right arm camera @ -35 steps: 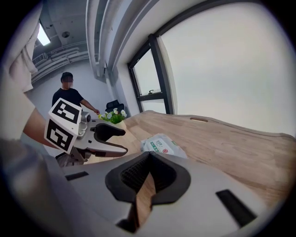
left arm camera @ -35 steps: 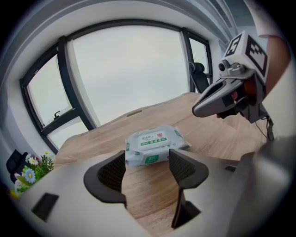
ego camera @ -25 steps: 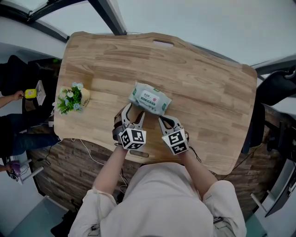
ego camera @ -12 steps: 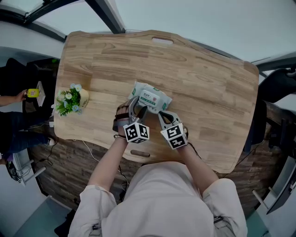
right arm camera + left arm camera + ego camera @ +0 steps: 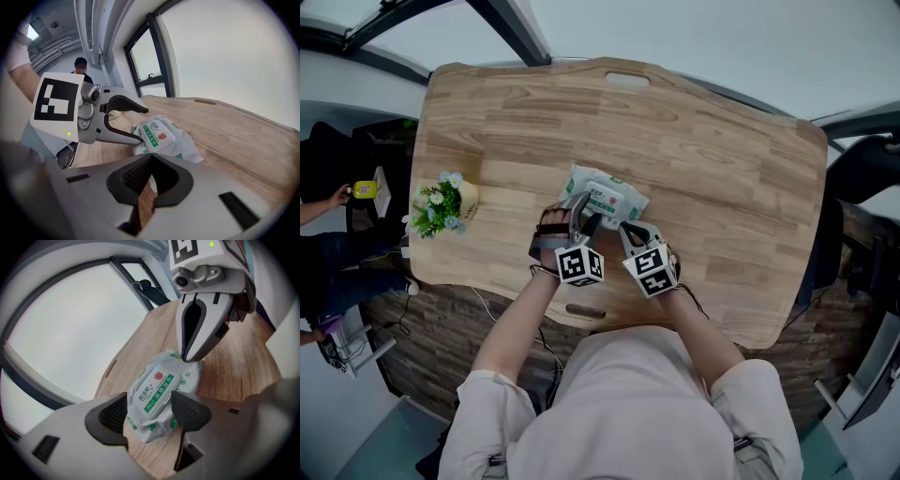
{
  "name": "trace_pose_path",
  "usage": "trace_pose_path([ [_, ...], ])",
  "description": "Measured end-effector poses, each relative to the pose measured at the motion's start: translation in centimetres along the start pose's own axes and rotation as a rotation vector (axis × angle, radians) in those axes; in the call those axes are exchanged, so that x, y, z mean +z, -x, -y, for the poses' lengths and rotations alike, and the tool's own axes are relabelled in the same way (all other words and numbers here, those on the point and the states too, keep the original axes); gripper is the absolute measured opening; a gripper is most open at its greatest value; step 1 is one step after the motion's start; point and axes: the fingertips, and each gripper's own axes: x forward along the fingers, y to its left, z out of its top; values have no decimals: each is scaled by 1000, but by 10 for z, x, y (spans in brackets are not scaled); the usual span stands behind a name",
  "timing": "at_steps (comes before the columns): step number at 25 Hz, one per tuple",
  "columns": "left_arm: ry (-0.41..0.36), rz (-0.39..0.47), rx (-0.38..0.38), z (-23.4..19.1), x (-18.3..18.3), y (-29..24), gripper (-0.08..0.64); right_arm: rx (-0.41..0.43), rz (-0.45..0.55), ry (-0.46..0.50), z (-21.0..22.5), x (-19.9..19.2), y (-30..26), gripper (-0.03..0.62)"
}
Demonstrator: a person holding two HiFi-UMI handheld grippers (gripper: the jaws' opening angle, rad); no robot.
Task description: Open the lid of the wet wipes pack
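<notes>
The wet wipes pack (image 5: 605, 195) lies flat in the middle of the wooden table (image 5: 722, 169), white with a green label, and its lid (image 5: 157, 389) is down. My left gripper (image 5: 581, 214) is open, with its pads on either side of the pack's near end (image 5: 150, 411). My right gripper (image 5: 624, 228) is shut, and its tip rests at the pack's right edge (image 5: 190, 357). In the right gripper view the pads (image 5: 138, 174) meet just short of the pack (image 5: 165, 138). In that view one finger of the left gripper (image 5: 140, 125) touches the lid's edge.
A small pot of flowers (image 5: 442, 201) stands near the table's left edge. A handle slot (image 5: 628, 81) is cut in the far edge. A person sits off the table to the left (image 5: 323, 202). Large windows lie beyond the table (image 5: 225, 51).
Both grippers moved forward from the table's near edge up to the pack. The left now straddles its near end and the right tip reaches its edge.
</notes>
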Motion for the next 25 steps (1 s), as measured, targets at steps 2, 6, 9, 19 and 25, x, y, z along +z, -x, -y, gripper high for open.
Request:
trace_pose_path([
  [2, -9, 4, -1, 0, 0, 0, 301, 1, -4, 1, 0, -1, -3, 8],
  [6, -20, 14, -6, 1, 1, 0, 301, 0, -15, -5, 1, -4, -8, 8],
  [9, -18, 15, -6, 1, 0, 0, 301, 0, -28, 4, 1, -7, -11, 8],
  [19, -27, 26, -17, 2, 2, 0, 299, 4, -41, 23, 1, -11, -18, 8],
  [25, -32, 28, -19, 3, 2, 0, 299, 2, -36, 17, 1, -11, -19, 8],
])
